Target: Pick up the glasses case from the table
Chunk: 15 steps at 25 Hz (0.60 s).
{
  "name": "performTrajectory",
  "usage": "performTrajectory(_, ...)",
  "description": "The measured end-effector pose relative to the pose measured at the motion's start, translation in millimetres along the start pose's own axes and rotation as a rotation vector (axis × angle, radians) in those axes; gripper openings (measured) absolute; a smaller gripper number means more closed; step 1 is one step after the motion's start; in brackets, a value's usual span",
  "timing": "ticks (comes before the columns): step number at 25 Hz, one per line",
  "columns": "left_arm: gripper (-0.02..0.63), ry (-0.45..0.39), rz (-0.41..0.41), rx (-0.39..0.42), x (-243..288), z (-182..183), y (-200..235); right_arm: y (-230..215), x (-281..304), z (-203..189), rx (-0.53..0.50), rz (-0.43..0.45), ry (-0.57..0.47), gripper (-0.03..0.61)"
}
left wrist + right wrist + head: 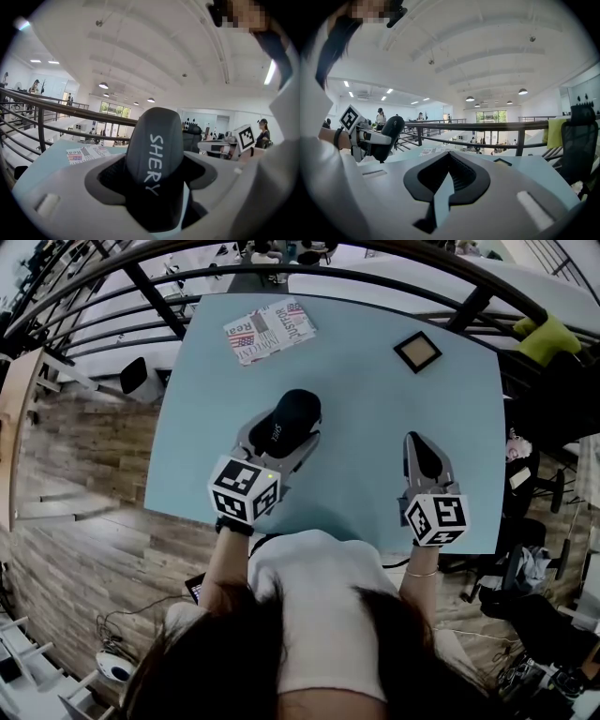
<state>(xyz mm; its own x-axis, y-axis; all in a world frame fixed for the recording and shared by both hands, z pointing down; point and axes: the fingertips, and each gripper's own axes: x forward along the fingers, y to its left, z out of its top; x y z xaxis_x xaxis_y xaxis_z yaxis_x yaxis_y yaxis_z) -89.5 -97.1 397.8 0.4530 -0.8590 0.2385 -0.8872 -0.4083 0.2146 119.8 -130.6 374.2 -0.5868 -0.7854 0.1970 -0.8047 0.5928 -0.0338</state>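
Beside black railings [155, 298], the blue table [356, 427] bears a newspaper [270, 331].

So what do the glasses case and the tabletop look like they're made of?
The glasses case: dark, matte, smoothly rounded shell with white printed lettering; probably hard plastic or faux leather, can't tell which. The tabletop: pale blue, flat, uniform, with a soft sheen; looks like laminate or painted board.

Bright, even white light falls from ceiling lamps [103, 85] and far windows [491, 116]. Shadows on the bench [375, 427] are soft. Fisheye distortion bends the edges, and the corners go black.
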Motion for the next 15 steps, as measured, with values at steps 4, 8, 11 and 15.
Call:
performTrajectory(4, 0.397, 0.011, -0.014, 0.011, 2.0, -2.5, -2.8, -2.1, -1.2, -1.1, 0.001, -0.006, 0.0, 0.003)
performTrajectory(8, 0.397, 0.012, -0.015, 0.01, 0.9, -2.0, -0.7, -1.3, -0.2, 0.1, 0.004, -0.011, -0.001, 0.003)
performTrajectory(11, 0.397, 0.013, -0.022, 0.019, 1.0, -1.8, -1.6, -1.8, -0.2, 0.2, 0.004, -0.015, -0.002, 0.003)
performTrajectory(15, 0.397, 0.012, -0.024, 0.018, 0.3, -3.4, -1.0, -0.5, 0.3, -1.7, 0.006, -0.016, -0.003, 0.003)
